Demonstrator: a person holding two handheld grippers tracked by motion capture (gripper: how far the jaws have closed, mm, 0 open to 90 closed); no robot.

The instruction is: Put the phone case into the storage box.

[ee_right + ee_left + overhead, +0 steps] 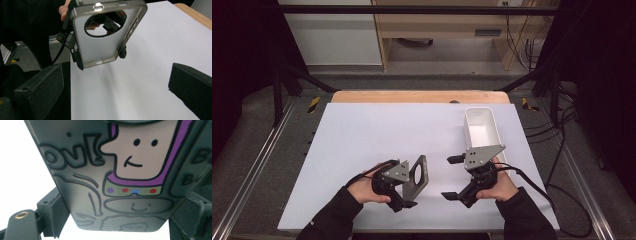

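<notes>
- Left gripper (408,204) sits nearest, by the table's near edge left of centre, its jaws closed across a phone case (417,175) and holding it up off the white table (362,135).
- From the left gripper view the case's printed back, a cartoon figure with purple outline, runs between the two black jaws, pinched at its lower end.
- Right gripper (453,176) is just beside it toward the near right, jaws spread wide, nothing between them.
- In the right gripper view the case (100,47) hangs tilted, smoky translucent shell with a round camera cut-out.
- Handling call: light, thin and somewhat flexible by the look of it, glossy so likely slick; best taken across the rigid side rims, away from the cut-out.
- Farther out, an empty-looking white bin (482,131) stands by the table's right edge.
</notes>
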